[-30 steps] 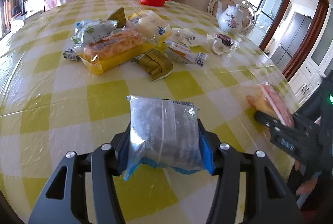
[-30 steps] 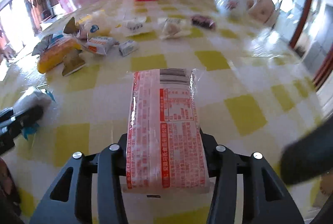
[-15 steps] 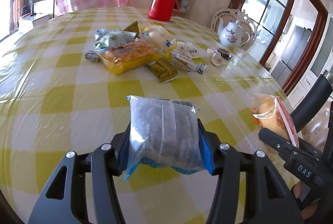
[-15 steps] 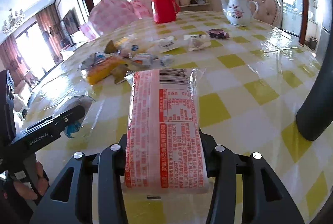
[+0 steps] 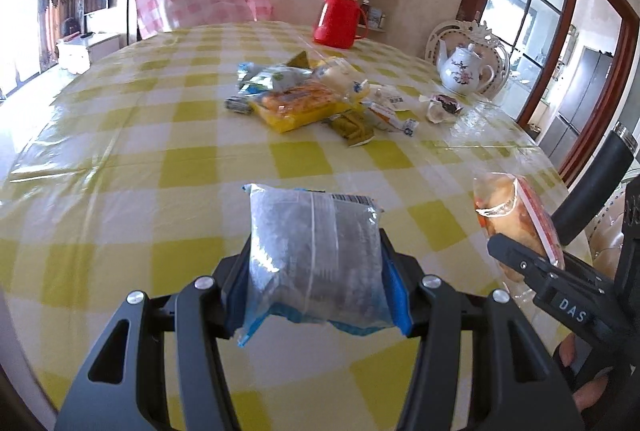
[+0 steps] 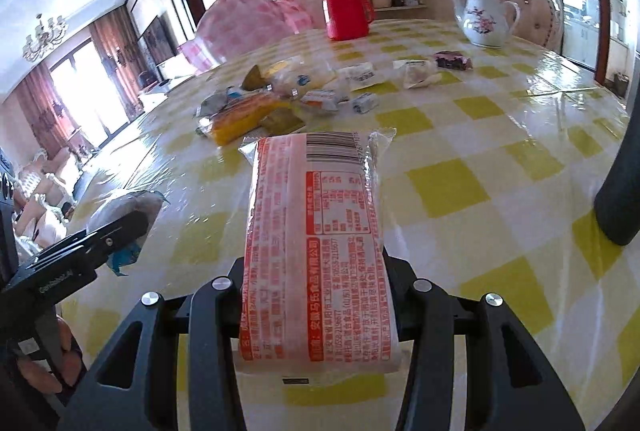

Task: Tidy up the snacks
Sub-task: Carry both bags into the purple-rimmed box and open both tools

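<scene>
left gripper (image 5: 316, 267) clamps grey pack (image 5: 314, 255) above table (image 5: 120, 159) | right gripper (image 6: 316, 279) clamps red pack (image 6: 316, 251) | risk: slick wrappers may slide out, light side grip

Both grippers' fingers (image 5: 234, 295) clamped, loaded.

Left gripper (image 5: 316, 267): its pads are hidden behind the clear packet (image 5: 316, 259). Beyond it, the small wrappers in the snack pile (image 5: 312, 99) overlap; their labels are too small to read.
</scene>
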Tool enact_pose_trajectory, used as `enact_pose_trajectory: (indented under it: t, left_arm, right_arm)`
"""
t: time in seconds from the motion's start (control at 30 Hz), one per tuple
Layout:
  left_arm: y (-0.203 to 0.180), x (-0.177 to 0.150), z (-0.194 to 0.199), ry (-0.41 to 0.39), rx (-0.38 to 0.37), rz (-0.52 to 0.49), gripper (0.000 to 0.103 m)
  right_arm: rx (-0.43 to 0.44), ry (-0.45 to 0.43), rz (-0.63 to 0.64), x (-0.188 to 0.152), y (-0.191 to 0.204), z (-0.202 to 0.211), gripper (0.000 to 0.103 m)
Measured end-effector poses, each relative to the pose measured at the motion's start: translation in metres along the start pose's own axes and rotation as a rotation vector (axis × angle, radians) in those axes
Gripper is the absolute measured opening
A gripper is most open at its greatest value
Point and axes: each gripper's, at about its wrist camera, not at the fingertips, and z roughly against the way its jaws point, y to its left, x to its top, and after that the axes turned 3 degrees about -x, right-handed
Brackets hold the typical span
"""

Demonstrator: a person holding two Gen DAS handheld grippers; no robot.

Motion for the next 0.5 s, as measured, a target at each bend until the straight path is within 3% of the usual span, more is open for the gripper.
enact_pose_trajectory:
  t: [0.5]
  left_arm:
    - [0.086,-0.035,0.080,-0.038,0.152,0.054,0.055]
  right_arm:
    - [0.170,0.014,0.183,-0.028,0.101,0.013,0.046]
